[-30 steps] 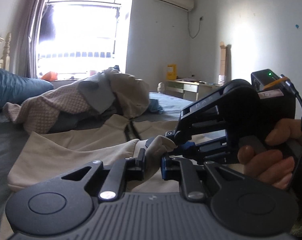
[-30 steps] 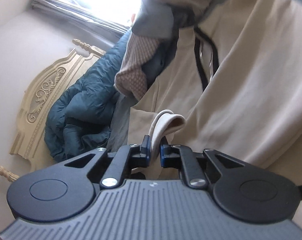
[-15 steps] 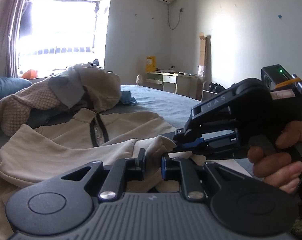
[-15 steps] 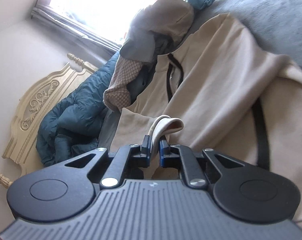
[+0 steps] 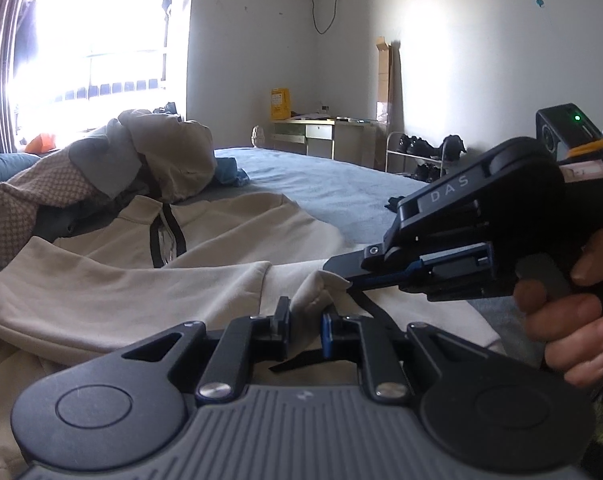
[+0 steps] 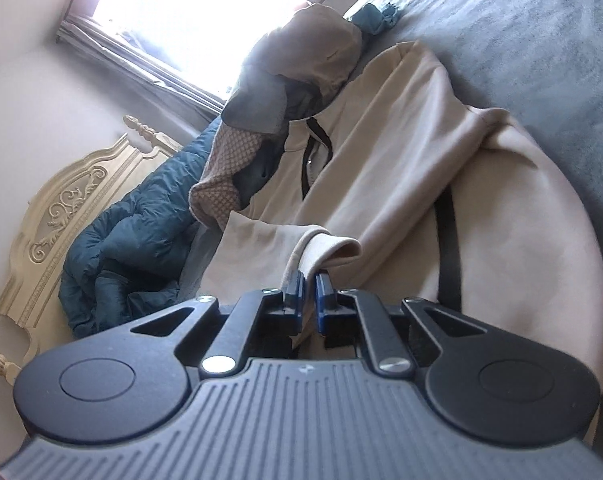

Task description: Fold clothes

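A fold of the beige top is pinched by the left gripper; its hem is clamped by the right gripper; a clothes pile lies ahead on the bed, a duvet left of it.

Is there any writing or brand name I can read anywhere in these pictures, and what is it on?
"DAS": raised letters on the black arm of the right gripper.
Yellow box on the desk: has a label, too small to read.
Pale sticker under the gripper's camera: blurred, unreadable.
Nothing readable in the right wrist view.
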The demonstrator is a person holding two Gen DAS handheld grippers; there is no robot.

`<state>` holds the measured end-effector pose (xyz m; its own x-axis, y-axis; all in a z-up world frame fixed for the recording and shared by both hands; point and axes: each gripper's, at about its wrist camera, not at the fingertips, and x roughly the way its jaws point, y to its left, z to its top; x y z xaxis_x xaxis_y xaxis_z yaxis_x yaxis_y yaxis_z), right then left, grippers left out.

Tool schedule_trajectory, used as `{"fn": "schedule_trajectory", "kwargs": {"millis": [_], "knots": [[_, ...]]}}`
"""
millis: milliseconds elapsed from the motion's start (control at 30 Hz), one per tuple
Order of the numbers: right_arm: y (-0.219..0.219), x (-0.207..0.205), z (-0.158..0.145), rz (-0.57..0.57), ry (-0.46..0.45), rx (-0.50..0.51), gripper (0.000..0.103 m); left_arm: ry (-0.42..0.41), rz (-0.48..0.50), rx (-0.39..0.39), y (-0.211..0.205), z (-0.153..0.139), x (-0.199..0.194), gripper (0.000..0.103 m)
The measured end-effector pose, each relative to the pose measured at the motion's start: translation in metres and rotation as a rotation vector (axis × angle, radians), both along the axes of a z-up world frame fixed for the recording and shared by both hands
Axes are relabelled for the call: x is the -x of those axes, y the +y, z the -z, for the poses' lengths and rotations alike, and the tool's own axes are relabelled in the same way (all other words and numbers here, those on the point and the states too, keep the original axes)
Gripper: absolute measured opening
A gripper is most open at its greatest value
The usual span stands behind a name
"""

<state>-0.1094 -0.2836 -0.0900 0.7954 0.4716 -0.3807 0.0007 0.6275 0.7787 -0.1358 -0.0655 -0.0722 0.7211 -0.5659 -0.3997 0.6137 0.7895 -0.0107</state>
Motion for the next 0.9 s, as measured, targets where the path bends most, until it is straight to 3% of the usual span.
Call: {"fn": "schedule_trajectory", "kwargs": {"millis": [267, 533, 700, 900], "knots": [[0.009, 0.019, -0.009, -0.020, -0.030, 0.083, 0.005, -0.005, 0.044, 0.005, 0.009, 0.002, 0.012, 0.015], [0.017, 0.032, -0.008, -0.039, -0.004, 0.132, 0.005, -0.009, 0.077, -0.022, 0.011, 0.010, 0.019, 0.015], [0.019, 0.035, -0.003, -0.049, 0.026, 0.150, 0.005, 0.030, 0.097, -0.049, 0.012, 0.019, 0.019, 0.016], [0.018, 0.036, 0.014, -0.047, 0.114, 0.174, 0.008, 0.045, 0.100, -0.111, 0.005, 0.032, 0.020, 0.029]]}}
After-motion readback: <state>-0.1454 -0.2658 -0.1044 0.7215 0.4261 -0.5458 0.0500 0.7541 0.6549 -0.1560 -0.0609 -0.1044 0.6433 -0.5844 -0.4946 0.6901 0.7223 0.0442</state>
